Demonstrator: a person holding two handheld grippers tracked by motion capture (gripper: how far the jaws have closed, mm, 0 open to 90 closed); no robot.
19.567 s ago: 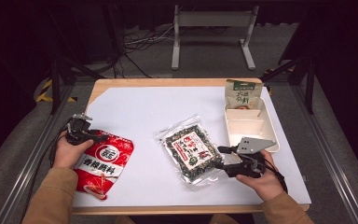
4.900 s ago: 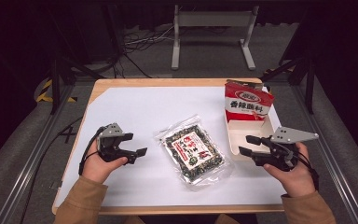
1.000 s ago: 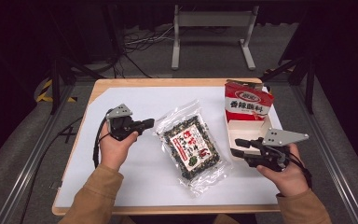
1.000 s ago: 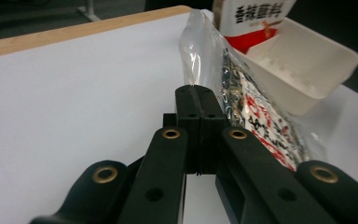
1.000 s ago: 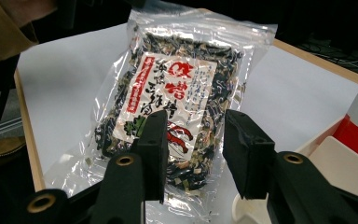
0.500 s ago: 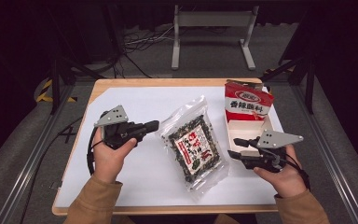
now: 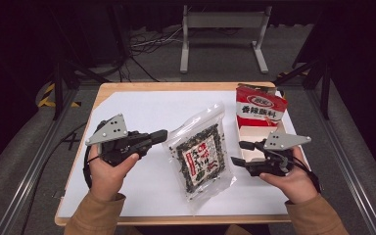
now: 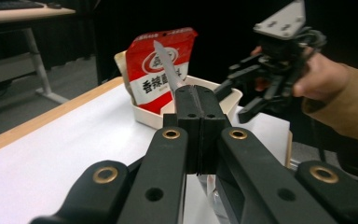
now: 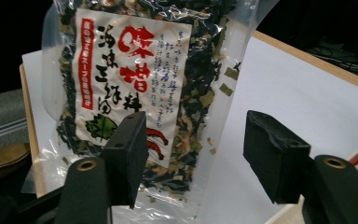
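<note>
The left gripper has its jaws pressed together on the clear plastic edge of the seaweed pouch, a flat, crinkled transparent bag of dark dried flakes with a white printed label, tilted up at mid-bench with its near end on the white bench surface. The right gripper, jaws spread and just opening further, sits just right of the pouch with nothing between them. A glossy red packet stands upright in the cream tray at far right.

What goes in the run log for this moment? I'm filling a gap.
left tool: shut on clear seaweed bag corner, lifted | right tool: open beside bag
</note>
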